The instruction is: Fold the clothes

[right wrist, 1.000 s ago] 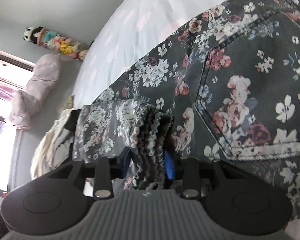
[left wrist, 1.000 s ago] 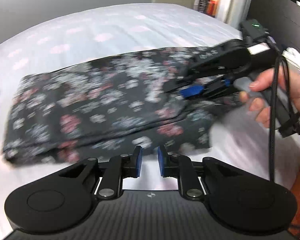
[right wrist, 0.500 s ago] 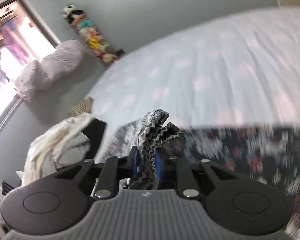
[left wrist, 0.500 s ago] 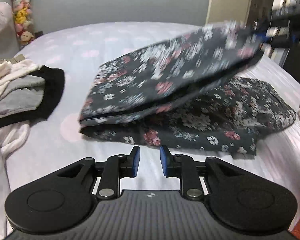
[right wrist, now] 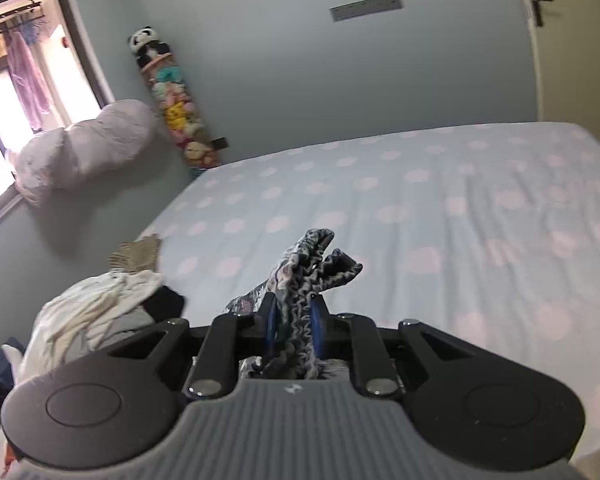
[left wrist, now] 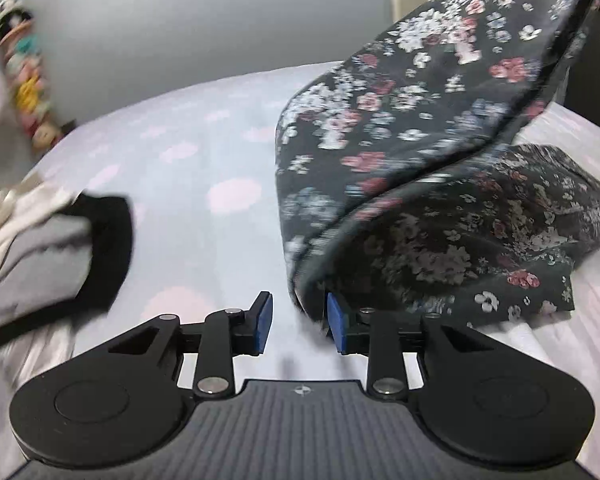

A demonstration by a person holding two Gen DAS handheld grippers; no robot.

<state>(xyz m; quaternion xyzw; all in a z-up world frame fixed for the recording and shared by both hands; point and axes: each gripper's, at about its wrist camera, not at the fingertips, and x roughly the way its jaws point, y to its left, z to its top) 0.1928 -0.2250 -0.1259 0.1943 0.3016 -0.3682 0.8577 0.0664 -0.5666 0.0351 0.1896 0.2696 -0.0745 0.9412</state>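
- Since the earlier frame, the floral garment (left wrist: 428, 128) has risen from lying flat on the bed (left wrist: 204, 168); one end now hangs high up to the right of the left gripper (left wrist: 298, 322), while its lower part lies bunched on the sheet just ahead and to the right.
- From the right gripper's (right wrist: 294, 326) view, the printed cloth that filled the frame before has given way to open bed and the far wall.
- Right gripper's jaws are clamped on the garment's gathered elastic edge (right wrist: 312, 272), which sticks up ahead of the blue pads (right wrist: 318, 326).
- Left gripper's jaws are opening; a low fold of the garment lies against the right-hand pad (left wrist: 336, 324), the other pad stands clear, and nothing is pinched between them.
- Ahead and to the left of the left gripper lies a pile of pale and black-edged clothes (left wrist: 56, 248) on the sheet, blurred.
- Far ahead of the right gripper, to the left, a column of soft toys (right wrist: 172, 100) leans against the wall beside a window (right wrist: 24, 60), and a pale bundle (right wrist: 84, 148) rests on the sill.
- A door (right wrist: 568, 40) stands far ahead to the right.
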